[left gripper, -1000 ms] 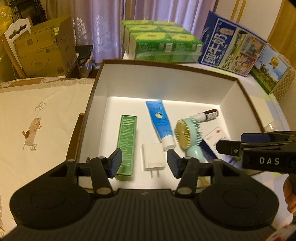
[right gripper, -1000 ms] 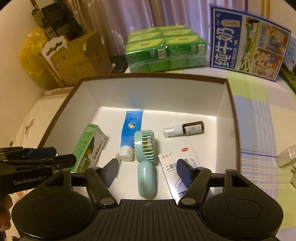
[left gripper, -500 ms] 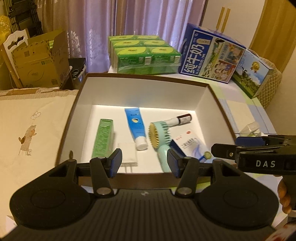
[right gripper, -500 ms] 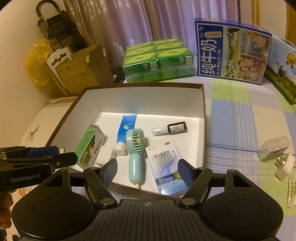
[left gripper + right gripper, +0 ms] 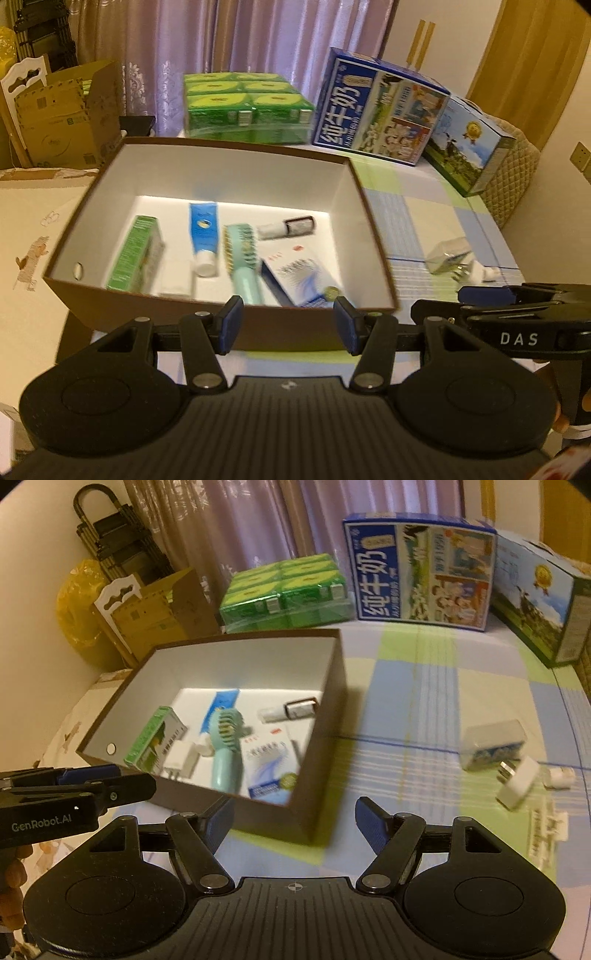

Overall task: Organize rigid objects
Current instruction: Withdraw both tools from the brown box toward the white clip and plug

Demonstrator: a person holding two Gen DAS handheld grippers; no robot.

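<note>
Here I see my left gripper (image 5: 288, 325) standing partly apart with nothing between its pads, just in front of the near wall of the brown box (image 5: 221, 325). My right gripper (image 5: 295, 821) is also parted and empty, over the box's near right corner and the checked tablecloth (image 5: 424, 686).

Inside the box lie a green carton (image 5: 136, 254) at the left, a blue tube (image 5: 202, 236), a mint hand fan (image 5: 240, 258), a small dark bottle (image 5: 288, 228) farther back and a white-and-blue medicine box (image 5: 299, 277) at the near right.

On the cloth well to the right of the box lie a clear plastic case (image 5: 493, 744) and, just beside it, a white plug adapter (image 5: 517, 782).

At the far edge stand green packs (image 5: 284, 587) and a blue milk carton (image 5: 417, 572), with purple curtains (image 5: 240, 44) behind and cardboard boxes (image 5: 62, 110) at the far left.
</note>
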